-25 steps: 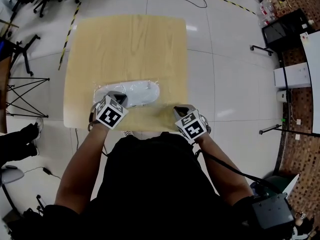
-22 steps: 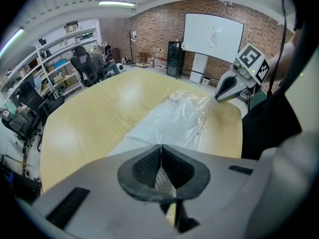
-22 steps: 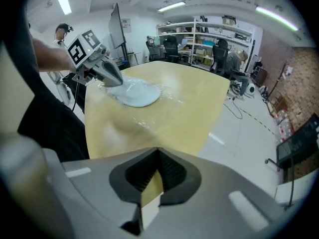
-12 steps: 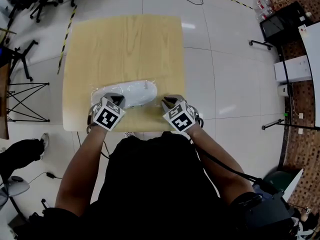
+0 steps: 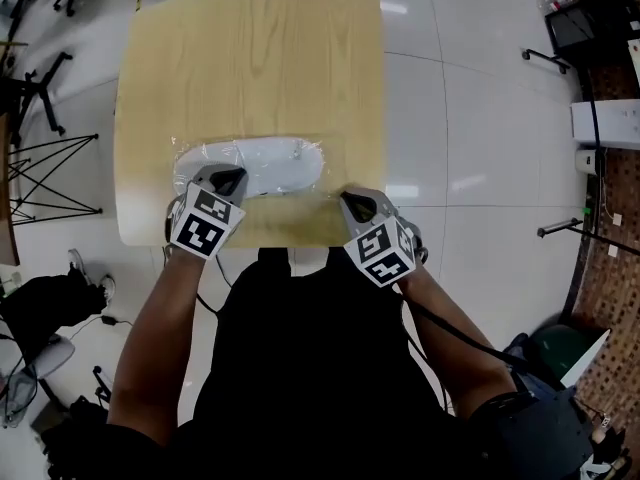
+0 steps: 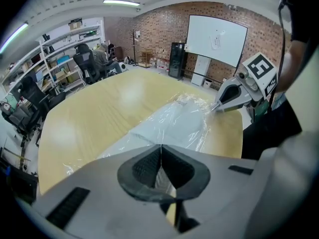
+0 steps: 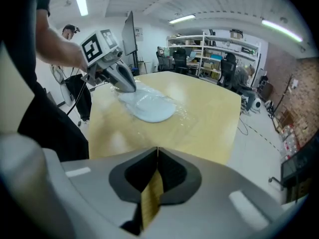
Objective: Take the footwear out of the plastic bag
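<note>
Head view, change: compared with half a second ago, my right gripper (image 5: 355, 205) sits a little further right of the footwear's (image 5: 270, 161) end, and its jaws have just been closing. My left gripper (image 5: 228, 179) has not shifted.
Head view, layout: the footwear lies inside the plastic bag (image 5: 188, 160), centre-left of frame, on the table's (image 5: 250, 58) near half. My left tips are over its lower-left end and my right tips at the bag's lower-right corner.
Left gripper view: my pads are pressed together on bag film. The footwear runs toward the upper right, where the right tips pinch the crinkled corner.
Right gripper view: the jaws are together and the film is too faint to see here. The footwear lies upper left of centre, with the left gripper on its far end.
</note>
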The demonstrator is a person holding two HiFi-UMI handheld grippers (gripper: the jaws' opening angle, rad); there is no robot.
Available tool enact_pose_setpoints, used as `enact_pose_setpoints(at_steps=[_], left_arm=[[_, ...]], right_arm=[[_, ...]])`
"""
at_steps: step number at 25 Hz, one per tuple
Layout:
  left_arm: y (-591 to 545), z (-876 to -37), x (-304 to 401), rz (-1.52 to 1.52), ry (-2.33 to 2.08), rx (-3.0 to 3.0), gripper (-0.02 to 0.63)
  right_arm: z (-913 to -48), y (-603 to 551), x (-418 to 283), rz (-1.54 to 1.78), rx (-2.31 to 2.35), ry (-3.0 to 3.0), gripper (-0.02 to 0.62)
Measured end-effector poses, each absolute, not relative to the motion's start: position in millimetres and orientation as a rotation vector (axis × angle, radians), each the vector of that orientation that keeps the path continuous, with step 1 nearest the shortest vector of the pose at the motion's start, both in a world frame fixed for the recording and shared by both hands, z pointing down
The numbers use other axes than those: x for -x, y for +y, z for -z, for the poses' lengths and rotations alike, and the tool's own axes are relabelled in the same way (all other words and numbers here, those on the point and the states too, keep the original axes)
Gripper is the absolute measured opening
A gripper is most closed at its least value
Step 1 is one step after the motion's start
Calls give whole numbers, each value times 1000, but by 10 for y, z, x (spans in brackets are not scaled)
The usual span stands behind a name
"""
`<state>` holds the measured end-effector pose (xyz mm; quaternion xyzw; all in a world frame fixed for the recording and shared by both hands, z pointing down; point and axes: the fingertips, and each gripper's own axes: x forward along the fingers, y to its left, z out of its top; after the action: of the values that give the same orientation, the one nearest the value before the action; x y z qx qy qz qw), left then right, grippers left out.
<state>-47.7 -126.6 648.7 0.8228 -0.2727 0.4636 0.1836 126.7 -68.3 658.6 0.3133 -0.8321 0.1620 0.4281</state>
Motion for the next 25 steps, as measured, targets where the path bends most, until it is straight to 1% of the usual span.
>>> enact_pose_setpoints(at_steps=[4, 7, 10, 16, 20, 23, 25], left_arm=[[-1225, -6488, 465, -1306, -770, -2311, 14], [-1236, -6486, 492, -1289, -774, -2306, 14], [-1240, -6479, 498, -1250, -783, -2301, 14], [-1270, -6485, 493, -1252, -764, -2312, 14], [-1275, -6485, 489, -1250, -773, -2315, 12], [-1286, -6496, 478, -1250, -776, -2314, 12], [-1279, -6504, 480, -1252, -778, -2313, 12]], right_arm=[[-6590, -564, -1338, -290, -753, -2084, 3], [-6592, -543, -1352, -284, -761, -2100, 3], [-6592, -509, -1407, -333, -783, -2104, 3], [-6581, -545, -1455, -532, -810, -2134, 3], [-6429, -689, -1484, -656, -916, -2195, 3], [-6369, -840, -1488, -622, -978, -2177, 2], [-6412, -835, -1401, -573, -934, -2153, 2]])
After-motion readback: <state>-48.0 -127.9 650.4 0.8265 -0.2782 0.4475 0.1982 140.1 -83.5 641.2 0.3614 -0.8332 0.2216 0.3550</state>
